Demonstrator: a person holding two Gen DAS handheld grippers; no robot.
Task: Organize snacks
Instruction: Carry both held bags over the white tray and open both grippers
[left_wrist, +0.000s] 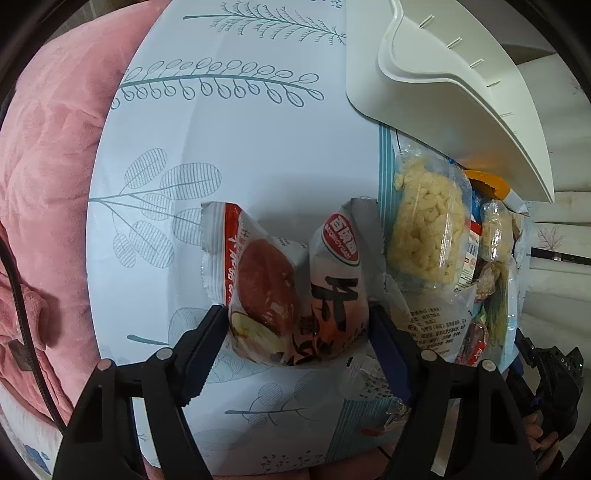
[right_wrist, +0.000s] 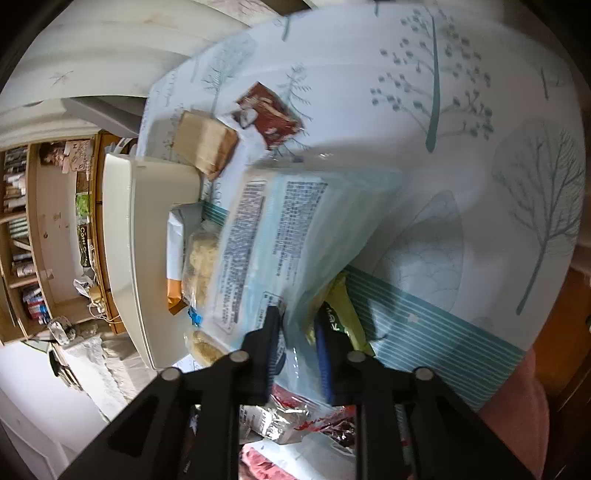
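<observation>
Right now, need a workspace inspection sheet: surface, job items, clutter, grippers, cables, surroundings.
Surface: leaf-print tablecloth, mostly bare on the side away from the pile.
Job's things: red-and-white snack packet between the left fingers; white bin beside the snack pile; puffed-snack pack; pale blue printed bag.
Clutter: brown packet and dark red packet lying apart on the cloth.
Grippers: left gripper pads against the packet's sides; right gripper shut on the blue bag's edge.
Cables: black cable over the pink cushion.
Surroundings: wooden shelves, cluttered.
</observation>
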